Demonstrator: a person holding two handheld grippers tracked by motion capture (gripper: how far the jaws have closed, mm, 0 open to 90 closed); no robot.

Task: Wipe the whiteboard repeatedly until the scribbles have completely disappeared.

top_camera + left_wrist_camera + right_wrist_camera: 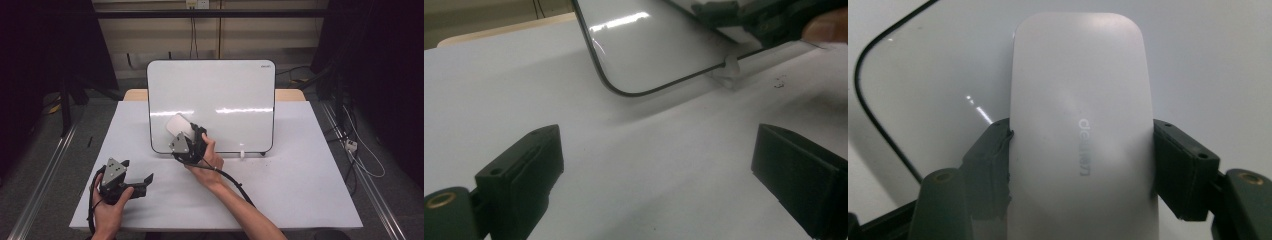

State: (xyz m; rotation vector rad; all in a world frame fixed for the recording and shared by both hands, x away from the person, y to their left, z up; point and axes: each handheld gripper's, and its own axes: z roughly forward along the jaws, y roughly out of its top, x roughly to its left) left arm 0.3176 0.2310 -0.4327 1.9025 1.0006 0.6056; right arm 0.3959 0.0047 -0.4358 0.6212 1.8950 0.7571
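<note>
Right gripper (186, 134) clamps a white eraser (1080, 130) between both jaws, at the whiteboard's (220, 90) lower left, about 7 o'clock on its face. Left gripper (141, 181) rests spread and empty on the table (300, 175), toward 8 o'clock. Likely step: wiping the board. Keep the eraser flat, press evenly, sweep in overlapping strokes, and avoid tipping the propped board. Pale lettering on the eraser seems to read "deli"; I cannot be sure.
</note>
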